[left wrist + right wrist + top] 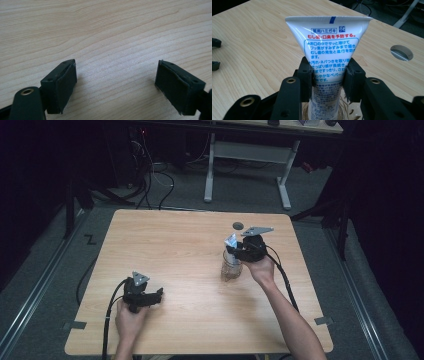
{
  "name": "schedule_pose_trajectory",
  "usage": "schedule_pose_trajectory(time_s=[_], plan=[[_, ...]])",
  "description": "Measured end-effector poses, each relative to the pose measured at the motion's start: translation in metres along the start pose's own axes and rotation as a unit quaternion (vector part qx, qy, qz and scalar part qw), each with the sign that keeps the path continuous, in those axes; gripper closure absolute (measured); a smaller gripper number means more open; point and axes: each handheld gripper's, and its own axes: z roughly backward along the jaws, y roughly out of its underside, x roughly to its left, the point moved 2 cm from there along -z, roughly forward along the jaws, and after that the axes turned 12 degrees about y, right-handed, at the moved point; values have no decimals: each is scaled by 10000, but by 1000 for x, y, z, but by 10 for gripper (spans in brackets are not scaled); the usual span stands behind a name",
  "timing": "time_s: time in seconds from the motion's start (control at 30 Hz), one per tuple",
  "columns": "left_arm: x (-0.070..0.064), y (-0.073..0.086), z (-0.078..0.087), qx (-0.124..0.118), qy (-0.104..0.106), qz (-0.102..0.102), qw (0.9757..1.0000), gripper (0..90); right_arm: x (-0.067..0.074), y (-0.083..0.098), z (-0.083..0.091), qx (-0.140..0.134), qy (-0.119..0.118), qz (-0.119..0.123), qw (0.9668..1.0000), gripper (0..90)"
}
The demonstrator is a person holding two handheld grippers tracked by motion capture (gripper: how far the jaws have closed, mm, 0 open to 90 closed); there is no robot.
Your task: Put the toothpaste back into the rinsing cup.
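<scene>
Toothpaste tube [329, 50] labelled 薬用ハミガキ, clamped by right tool [328, 77], left tool [116, 86] apart.

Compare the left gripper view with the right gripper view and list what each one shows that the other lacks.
Left gripper view alone: the left gripper with its jaws wide apart and nothing between them, low over the bare table.

Right gripper view alone: the right gripper shut on a white toothpaste tube printed in blue and red, which stands crimped end up in a clear glass; a round hole in the tabletop; a desk leg and cables on the floor beyond.

Both: the light wooden tabletop and a pair of black jaws rising from the bottom edge.
</scene>
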Motion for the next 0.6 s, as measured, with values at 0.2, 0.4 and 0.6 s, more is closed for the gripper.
schedule_pose_trajectory(time_s=[0.2, 0.4, 0.6], plan=[[0, 0, 0, 0, 0, 0, 10000, 175, 1, 1, -1, 24, -6, 18, 10000, 640], [0, 0, 0, 0, 0, 0, 10000, 175, 1, 2, -2, 34, 2, 33, 10000, 639], [0, 0, 0, 0, 0, 0, 10000, 175, 1, 4, -2, 73, 2, 37, 10000, 636]])
